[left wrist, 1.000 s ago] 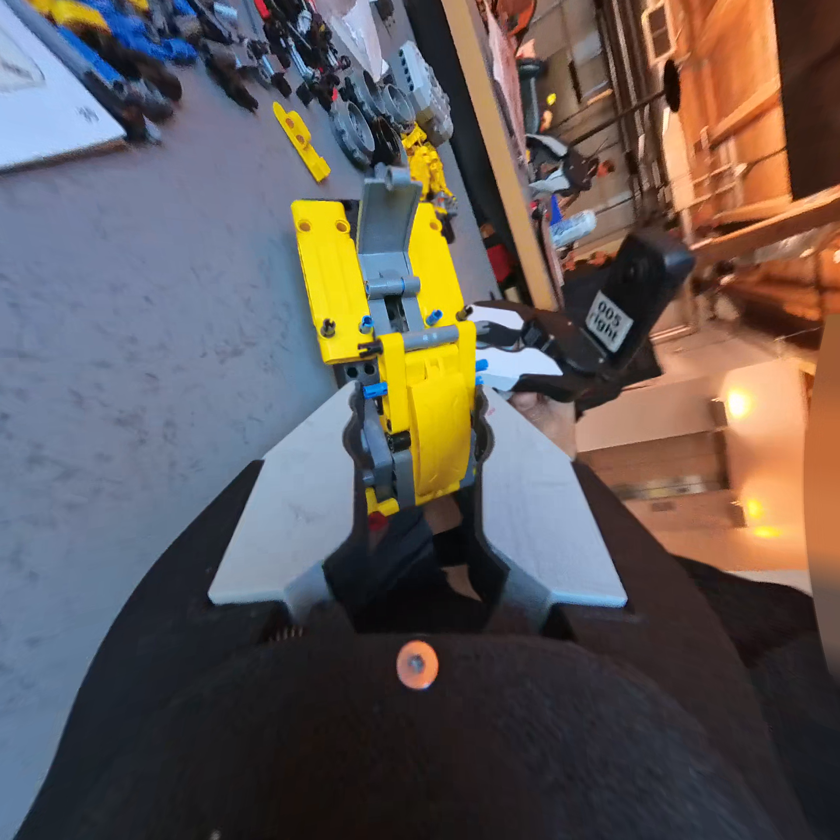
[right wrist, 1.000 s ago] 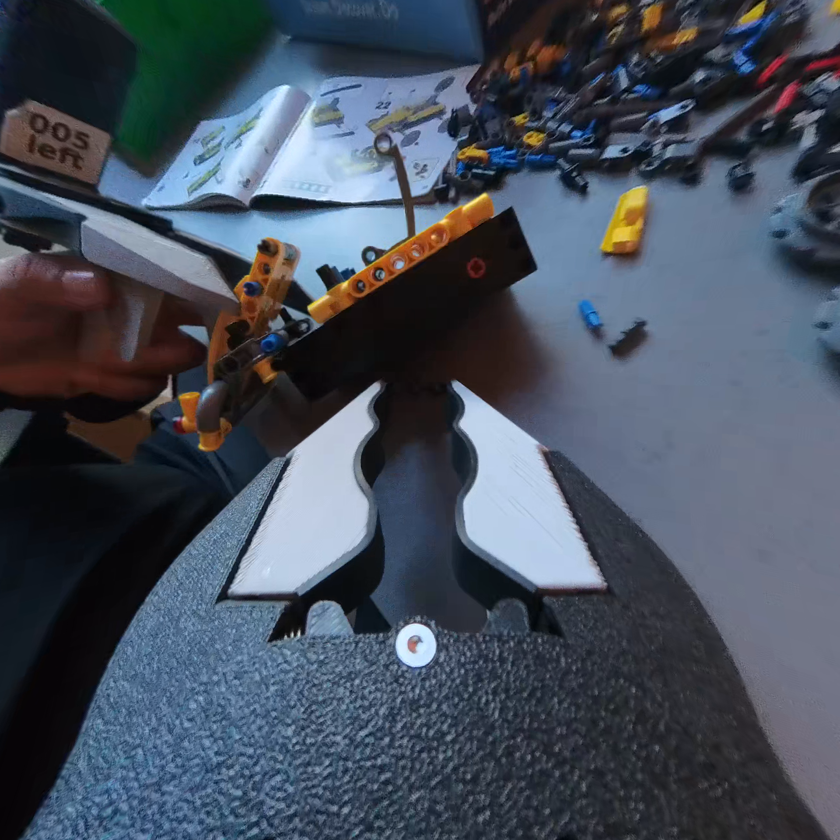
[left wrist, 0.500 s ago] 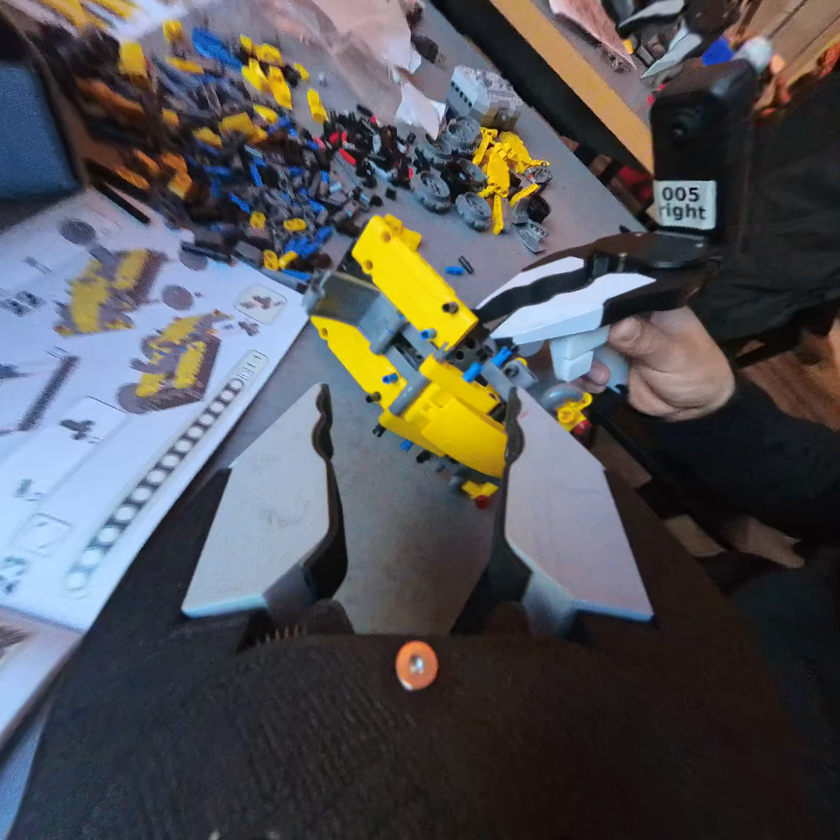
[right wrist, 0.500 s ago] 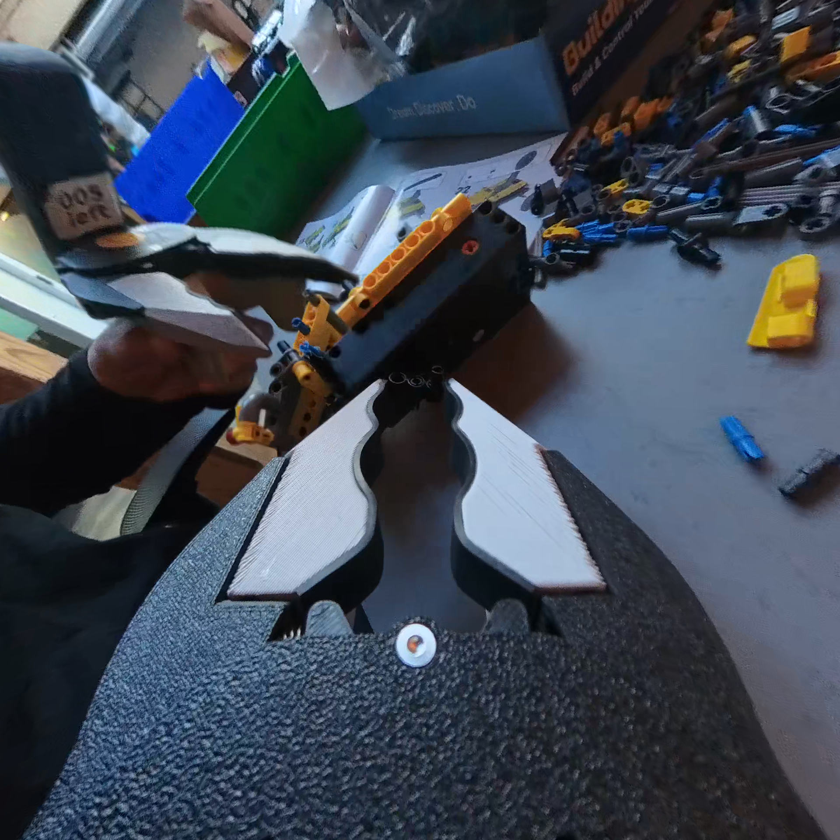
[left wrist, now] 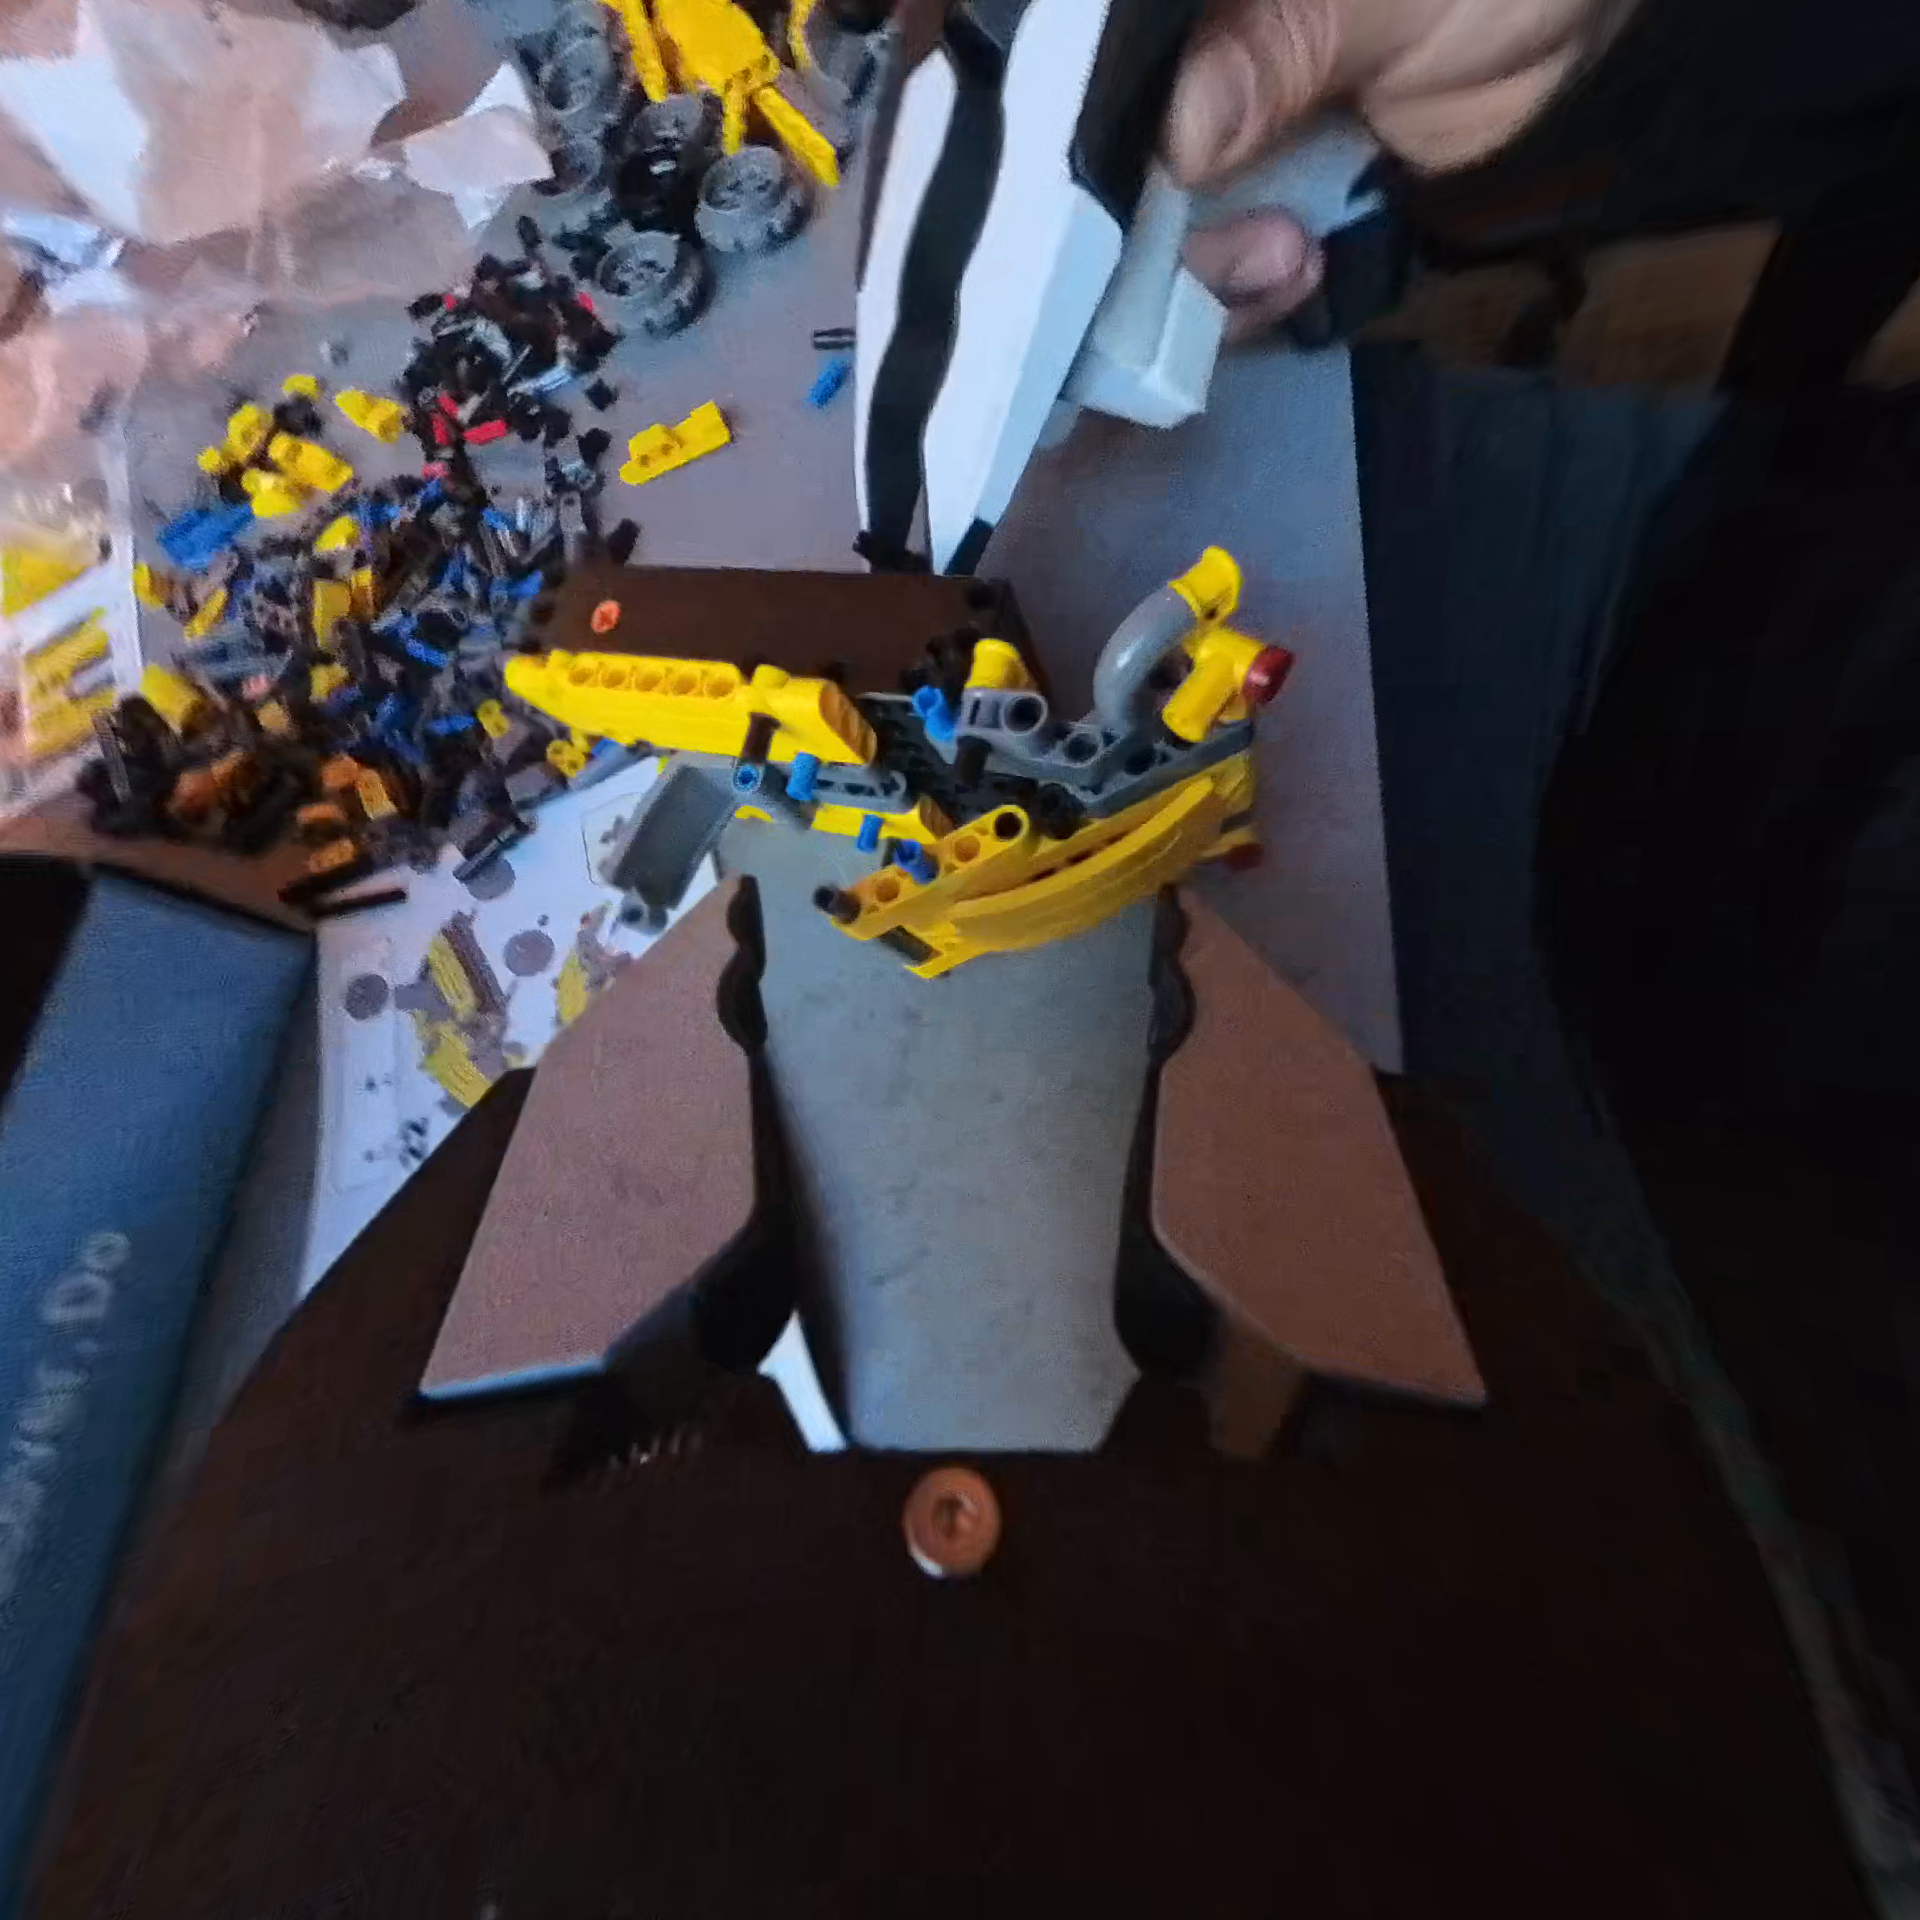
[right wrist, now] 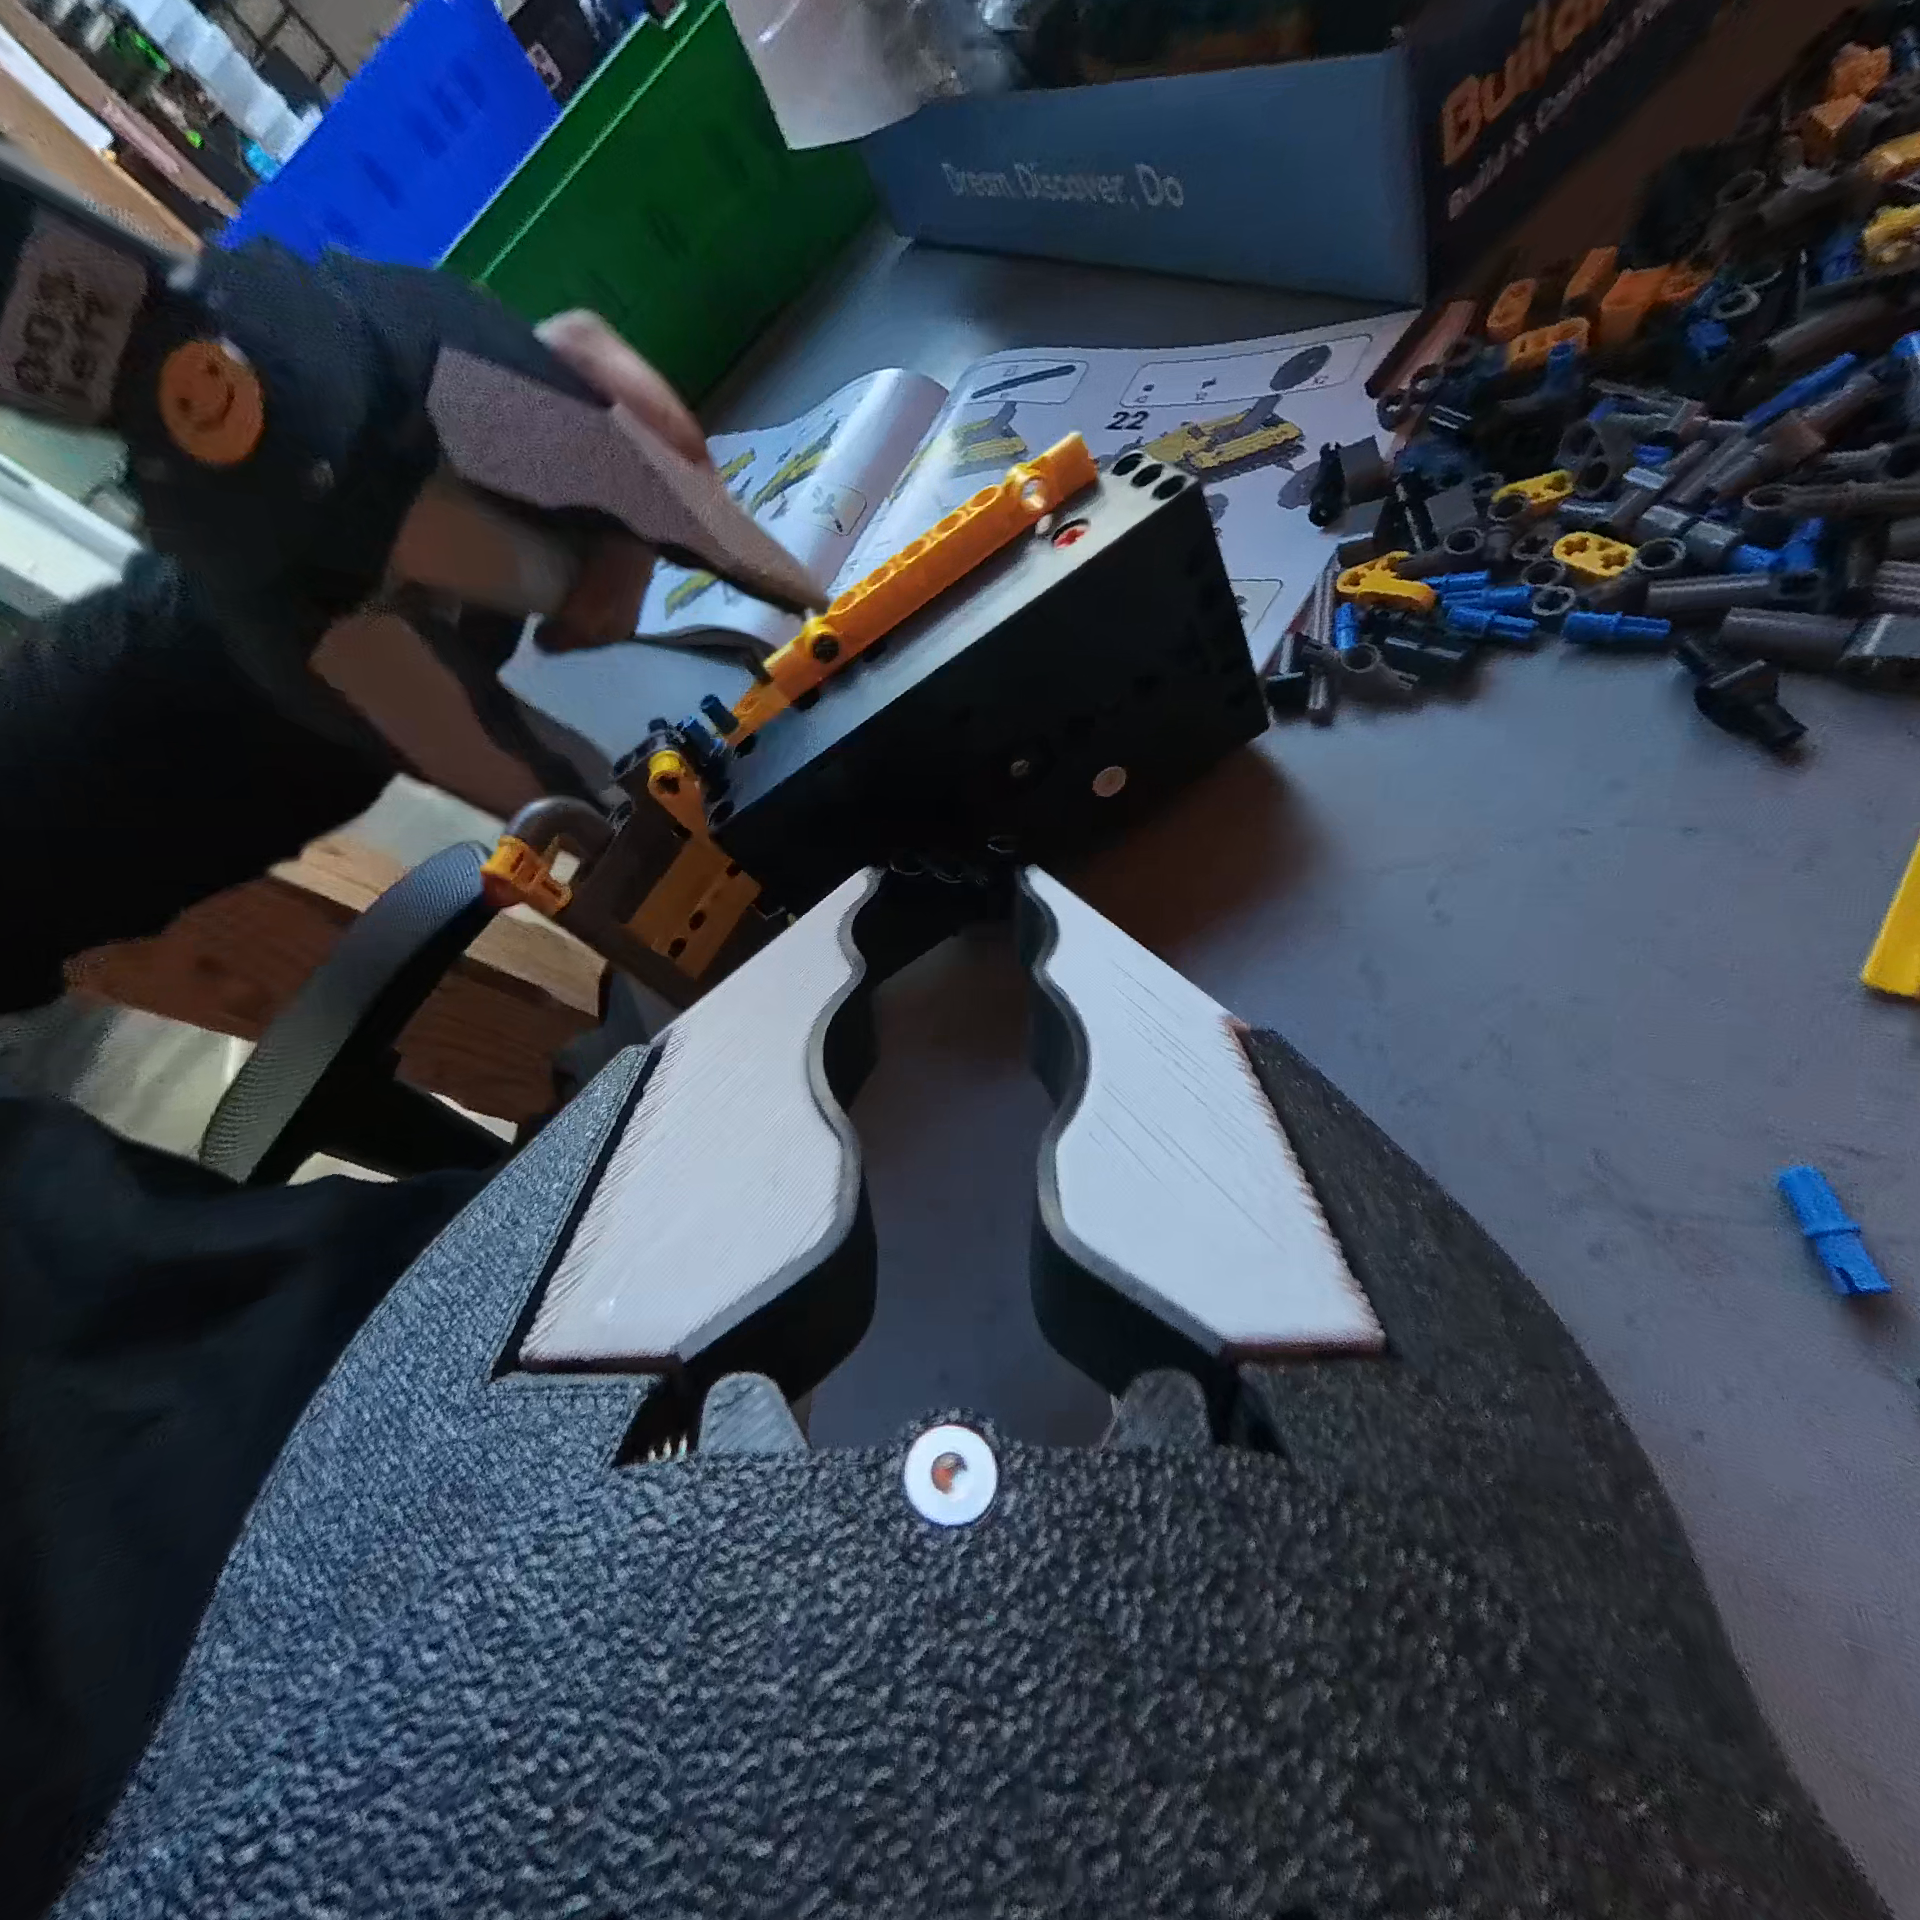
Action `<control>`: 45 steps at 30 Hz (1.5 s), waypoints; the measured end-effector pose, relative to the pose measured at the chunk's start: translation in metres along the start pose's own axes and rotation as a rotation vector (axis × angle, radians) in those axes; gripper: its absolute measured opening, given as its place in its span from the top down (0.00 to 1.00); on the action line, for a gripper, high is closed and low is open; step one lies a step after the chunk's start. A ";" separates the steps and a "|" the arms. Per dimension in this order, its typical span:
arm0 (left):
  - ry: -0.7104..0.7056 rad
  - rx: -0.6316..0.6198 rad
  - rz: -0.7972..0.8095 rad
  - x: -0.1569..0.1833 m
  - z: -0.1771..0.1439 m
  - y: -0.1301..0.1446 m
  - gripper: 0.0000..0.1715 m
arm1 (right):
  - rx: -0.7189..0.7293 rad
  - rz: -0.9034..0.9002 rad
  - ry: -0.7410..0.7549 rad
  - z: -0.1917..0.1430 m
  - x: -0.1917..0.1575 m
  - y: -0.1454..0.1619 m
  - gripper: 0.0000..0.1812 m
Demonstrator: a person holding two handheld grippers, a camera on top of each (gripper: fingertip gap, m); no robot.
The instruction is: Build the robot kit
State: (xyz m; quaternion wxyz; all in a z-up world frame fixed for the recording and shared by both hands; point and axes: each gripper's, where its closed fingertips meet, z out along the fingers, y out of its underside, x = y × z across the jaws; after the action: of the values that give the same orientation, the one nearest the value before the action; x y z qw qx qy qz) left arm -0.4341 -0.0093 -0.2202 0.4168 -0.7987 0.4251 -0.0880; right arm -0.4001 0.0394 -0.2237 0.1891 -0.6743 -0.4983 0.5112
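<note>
Right gripper pinched the model by small underside pegs only; it could twist loose. Left gripper stood open at its nine o'clock, holding nothing.

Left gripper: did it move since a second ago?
Yes. The left gripper let go of the yellow model and shifted right, toward the instruction booklet.

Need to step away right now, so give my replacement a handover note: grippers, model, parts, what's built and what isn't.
Left gripper: jaws wide open, empty, tips just short of the model's yellow curved panel.
Right gripper: jaws shut on the underside of the yellow-and-black brick model, holding it tilted over the grey table.
Open instruction booklet lies behind the model, pile of loose parts beside it.
Done: model part-assembled.
Left: many parts lie loose, wheels included.
</note>
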 end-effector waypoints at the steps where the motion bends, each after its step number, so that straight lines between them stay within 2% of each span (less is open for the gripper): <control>1: 0.024 -0.004 0.053 -0.002 0.000 -0.002 0.60 | -0.008 -0.018 0.000 0.001 -0.002 0.001 0.87; 4: 0.209 -0.012 0.071 0.000 -0.003 -0.008 0.62 | -0.035 -0.059 0.033 0.004 -0.001 0.004 0.87; 6: 0.409 -0.072 -0.005 0.013 -0.006 0.000 0.73 | -0.038 -0.068 0.054 0.005 0.000 0.005 0.87; 9: 0.481 -0.092 -0.180 0.021 -0.001 0.005 0.79 | -0.030 -0.072 0.061 0.003 0.000 0.004 0.87; 11: 0.444 -0.093 -0.247 0.030 0.000 0.000 0.83 | -0.027 -0.079 0.077 0.001 0.003 0.004 0.88; 13: 0.394 -0.165 -0.303 0.042 -0.005 -0.003 0.89 | -0.033 -0.072 0.078 0.000 0.002 0.007 0.88; 15: 0.330 -0.220 -0.450 0.049 -0.014 -0.008 0.91 | -0.033 -0.065 0.077 -0.002 0.000 0.010 0.87; 18: 0.300 -0.187 -0.653 0.065 -0.032 -0.013 0.92 | -0.027 -0.074 0.074 -0.002 -0.005 0.013 0.87; 20: 0.259 -0.185 -0.688 0.070 -0.043 -0.003 0.92 | -0.025 -0.075 0.073 0.001 -0.006 0.015 0.87; 22: 0.188 -0.117 -0.705 0.064 -0.045 0.003 0.95 | -0.018 -0.064 0.039 0.006 -0.013 0.013 0.87; 25: 0.260 -0.032 -0.797 0.065 -0.044 0.005 0.95 | -0.025 -0.087 0.039 0.011 -0.018 0.011 0.87; 27: 0.295 -0.018 -0.844 0.064 -0.051 0.016 0.81 | -0.034 -0.115 0.063 0.011 -0.018 0.011 0.87; 28: 0.302 0.010 -0.864 0.060 -0.056 0.019 0.81 | -0.031 -0.123 0.070 0.010 -0.017 0.010 0.87; 30: 0.335 0.085 -0.906 0.052 -0.066 0.015 0.71 | -0.035 -0.124 0.081 0.009 -0.015 0.011 0.87; 31: 0.361 0.088 -0.913 0.050 -0.070 0.014 0.68 | -0.038 -0.116 0.084 0.009 -0.013 0.011 0.87; 33: 0.327 0.072 -0.881 0.039 -0.073 0.015 0.64 | -0.027 -0.104 0.083 0.008 -0.012 0.009 0.87; 37: 0.251 0.101 -0.782 0.007 -0.066 0.003 0.66 | -0.018 -0.095 0.082 0.008 -0.012 0.009 0.88; 38: 0.242 0.112 -0.768 0.000 -0.058 0.002 0.69 | -0.019 -0.091 0.076 0.009 -0.013 0.010 0.88; 39: 0.255 0.111 -0.756 -0.003 -0.048 0.003 0.72 | -0.019 -0.087 0.075 0.010 -0.013 0.010 0.88; 42: 0.353 0.082 -0.749 0.001 -0.019 0.009 0.70 | -0.012 -0.085 0.083 0.009 -0.013 0.009 0.88; 45: 0.434 0.121 -0.746 0.011 -0.008 0.005 0.70 | -0.004 -0.080 0.052 0.009 -0.021 0.011 0.88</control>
State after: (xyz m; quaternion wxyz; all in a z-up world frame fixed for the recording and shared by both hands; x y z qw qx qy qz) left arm -0.4349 -0.0238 -0.2210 0.3033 -0.8347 0.1794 -0.4231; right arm -0.4019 0.0142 -0.2251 0.2208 -0.6674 -0.5207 0.4844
